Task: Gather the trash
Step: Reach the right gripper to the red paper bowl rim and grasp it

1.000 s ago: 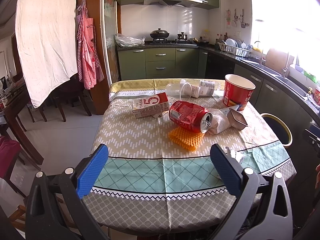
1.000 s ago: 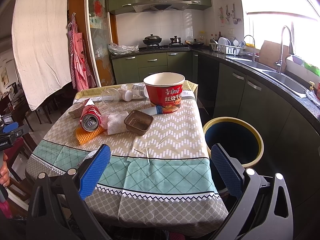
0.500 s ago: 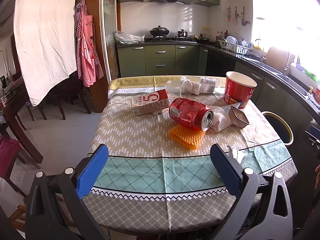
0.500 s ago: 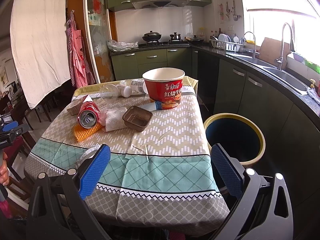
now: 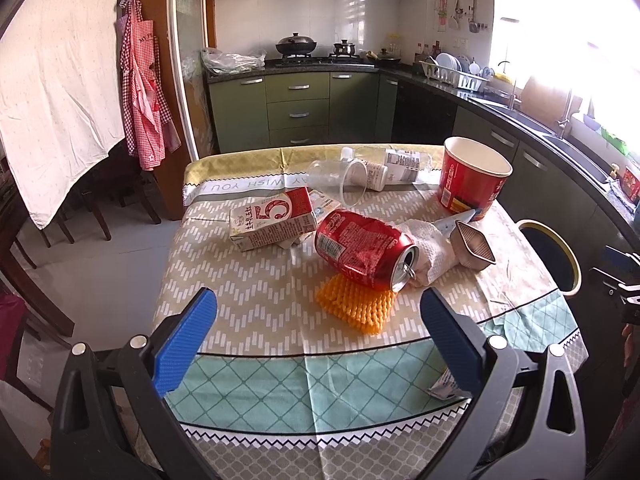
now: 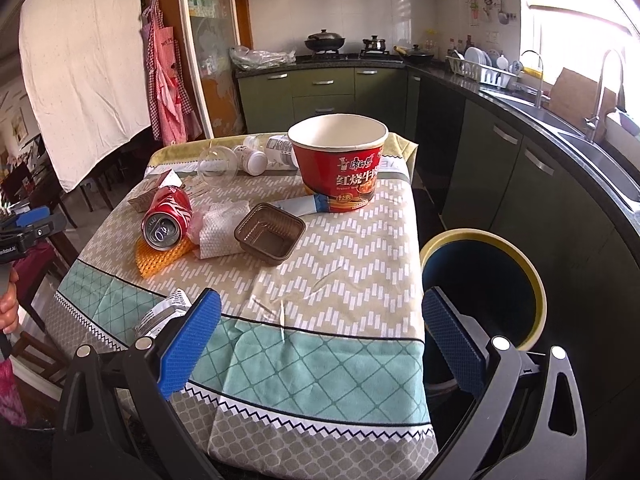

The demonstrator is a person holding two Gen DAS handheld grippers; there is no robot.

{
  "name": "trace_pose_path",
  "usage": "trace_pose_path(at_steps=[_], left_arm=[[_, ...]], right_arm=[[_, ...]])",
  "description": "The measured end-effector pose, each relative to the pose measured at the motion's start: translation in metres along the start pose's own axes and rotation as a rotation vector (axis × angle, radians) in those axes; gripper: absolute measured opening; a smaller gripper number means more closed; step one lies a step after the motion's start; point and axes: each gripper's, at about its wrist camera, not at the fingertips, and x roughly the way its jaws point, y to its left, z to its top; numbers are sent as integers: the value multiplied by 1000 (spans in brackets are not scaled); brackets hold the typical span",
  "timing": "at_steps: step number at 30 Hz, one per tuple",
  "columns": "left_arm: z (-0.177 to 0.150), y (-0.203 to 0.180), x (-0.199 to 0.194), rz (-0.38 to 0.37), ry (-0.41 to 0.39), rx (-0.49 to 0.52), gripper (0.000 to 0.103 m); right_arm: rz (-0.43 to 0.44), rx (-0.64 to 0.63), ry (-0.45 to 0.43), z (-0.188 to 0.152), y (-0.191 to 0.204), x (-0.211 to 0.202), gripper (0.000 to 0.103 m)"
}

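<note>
Kitchen with green cabinets, stove at 12 o'clock, sink counter along the 3 o'clock side. Table [image 5: 224, 280] under a patterned tablecloth, littered with trash. Off the table's 3 o'clock edge, on the floor, stood a dark bin [image 6: 484, 280] with a yellow rim, open-topped. Largest item: red noodle cup [image 6: 340, 164], upright near the far edge at 1 o'clock. Lay on its side mid-table: red soda can [image 5: 362, 250], resting partly on an orange foam net [image 5: 354, 304], opening toward the camera. Just beside the can at 3 o'clock: crumpled white paper towel [image 5: 430, 246], then a brown plastic tray [image 6: 270, 232]. At 10 o'clock of the can: milk carton [image 5: 272, 218], tipped over. Behind it, toward 12 o'clock: clear plastic cup [image 5: 340, 178] and small bottles, all lying down. Small wrapper [image 6: 166, 312] near the front edge.

Left gripper [image 5: 318, 320]: jaws spread wide, nothing between them, short of the can. Right gripper [image 6: 320, 330]: jaws likewise wide apart, empty, over the front edge of the table.
</note>
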Motion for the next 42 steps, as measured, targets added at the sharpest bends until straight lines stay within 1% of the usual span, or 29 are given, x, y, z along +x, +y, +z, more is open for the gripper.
trace_pose_path(at_steps=[5, 10, 15, 21, 22, 23, 25, 27, 29, 30, 31, 32, 35, 36, 37, 38, 39, 41, 42], left_arm=[[32, -3, 19, -3, 30, 40, 97], [63, -5, 42, -57, 78, 53, 97], [91, -5, 62, -78, 105, 57, 97], [118, -2, 89, -113, 152, 26, 97], [122, -2, 95, -114, 162, 23, 97], [127, -2, 100, -112, 172, 22, 97], [135, -2, 109, -102, 184, 27, 97], [143, -4, 117, -80, 190, 40, 97], [148, -7, 123, -64, 195, 53, 97], [150, -8, 126, -60, 199, 59, 97], [152, -10, 128, -56, 202, 66, 97], [154, -11, 131, -53, 206, 72, 97], [156, -16, 137, -54, 218, 85, 97], [156, -16, 139, -59, 222, 86, 97], [156, -18, 141, -62, 226, 88, 97], [155, -19, 142, -63, 229, 91, 97], [154, -21, 143, -64, 232, 94, 97], [152, -22, 145, -64, 240, 102, 97], [151, -23, 147, -65, 243, 104, 97]], right_arm=[[7, -51, 54, 43, -9, 17, 99], [66, -27, 106, 87, -23, 36, 99], [106, 8, 181, 135, -38, 63, 99], [71, 82, 265, 196, -69, 113, 99], [62, 96, 286, 205, -74, 123, 97], [58, 106, 313, 213, -79, 134, 91], [38, 138, 367, 222, -90, 157, 83], [22, 159, 425, 226, -99, 179, 77], [-1, 171, 481, 227, -106, 199, 66], [-7, 174, 501, 227, -109, 208, 63], [-14, 180, 519, 227, -112, 216, 56], [-24, 177, 533, 226, -112, 223, 51], [-37, 169, 571, 223, -112, 240, 44], [-48, 161, 582, 223, -111, 245, 43], [-58, 155, 590, 223, -109, 249, 39], [-58, 154, 596, 223, -108, 253, 33], [-62, 147, 606, 222, -106, 257, 31], [-66, 138, 622, 220, -102, 264, 22], [-62, 138, 634, 218, -101, 267, 22]])
